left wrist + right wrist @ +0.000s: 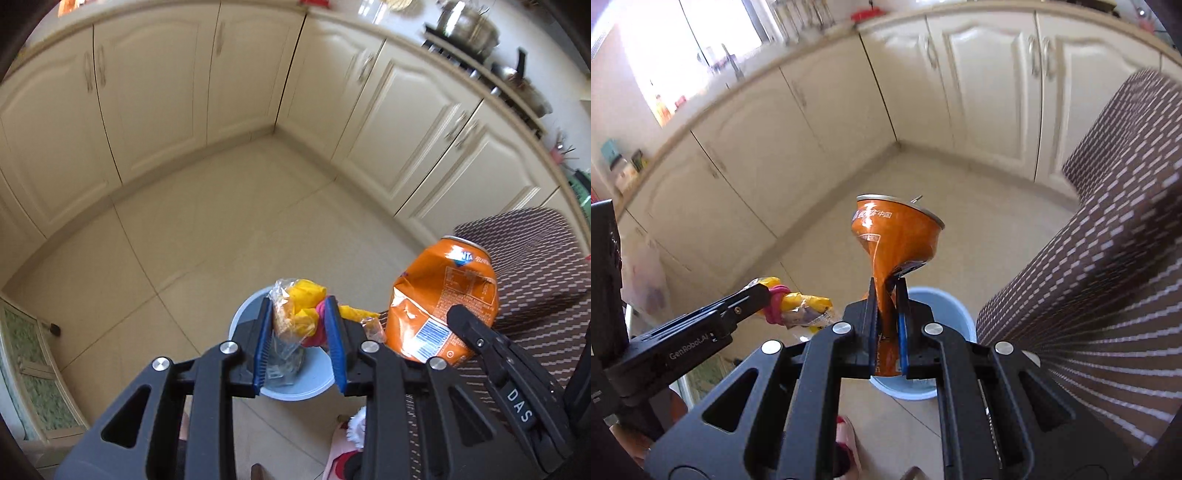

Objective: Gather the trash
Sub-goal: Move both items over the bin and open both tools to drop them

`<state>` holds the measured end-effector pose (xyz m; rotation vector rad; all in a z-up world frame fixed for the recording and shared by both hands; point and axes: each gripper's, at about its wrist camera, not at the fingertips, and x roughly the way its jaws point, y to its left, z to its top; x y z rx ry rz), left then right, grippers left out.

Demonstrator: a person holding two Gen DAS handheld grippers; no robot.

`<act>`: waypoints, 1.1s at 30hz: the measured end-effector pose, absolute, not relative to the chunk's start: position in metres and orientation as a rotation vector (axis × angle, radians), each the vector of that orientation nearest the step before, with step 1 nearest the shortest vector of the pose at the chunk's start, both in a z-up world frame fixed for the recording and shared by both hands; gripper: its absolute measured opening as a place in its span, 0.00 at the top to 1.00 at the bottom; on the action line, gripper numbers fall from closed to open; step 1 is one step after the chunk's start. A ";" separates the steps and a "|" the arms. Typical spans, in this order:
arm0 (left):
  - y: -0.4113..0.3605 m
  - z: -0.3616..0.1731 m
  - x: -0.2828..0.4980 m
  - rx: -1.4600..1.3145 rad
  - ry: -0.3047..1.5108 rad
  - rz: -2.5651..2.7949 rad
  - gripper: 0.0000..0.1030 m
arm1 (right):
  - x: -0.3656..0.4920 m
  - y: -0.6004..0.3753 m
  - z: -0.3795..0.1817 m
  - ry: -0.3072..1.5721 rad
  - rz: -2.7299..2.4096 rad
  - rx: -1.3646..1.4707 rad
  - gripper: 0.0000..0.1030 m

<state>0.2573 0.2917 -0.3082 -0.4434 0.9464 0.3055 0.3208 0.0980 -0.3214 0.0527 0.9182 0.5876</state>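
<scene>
The left gripper (299, 314) is clenched on a crumpled yellow wrapper (301, 308), and the right gripper (886, 291) squeezes a crushed orange can (894, 236) at its waist. Both hang over the blue bin (955, 306) just below the jaws. To do this well, I'd say each piece should sit squarely above the rim before the jaws let go, the can first. I count one wrapper bundle, one can, one bin, with a patterned seat (1108, 258) beside them.
</scene>
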 end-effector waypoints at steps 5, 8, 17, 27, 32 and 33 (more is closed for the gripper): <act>0.296 -0.353 0.284 -0.457 1.012 0.287 0.74 | 0.343 0.112 -0.363 0.991 0.563 0.027 0.91; 0.301 -0.374 0.296 -0.460 1.036 0.268 0.72 | 0.355 0.116 -0.380 1.019 0.548 0.021 0.91; 0.303 -0.404 0.319 -0.496 1.072 0.237 0.66 | 0.372 0.121 -0.412 1.078 0.524 0.017 0.91; 0.313 -0.415 0.315 -0.500 1.105 0.289 0.65 | 0.373 0.143 -0.427 1.109 0.525 0.010 0.91; 0.318 -0.417 0.313 -0.492 1.105 0.332 0.65 | 0.375 0.152 -0.437 1.118 0.535 0.007 0.91; 0.317 -0.417 0.313 -0.481 1.105 0.342 0.65 | 0.376 0.154 -0.439 1.118 0.537 0.009 0.91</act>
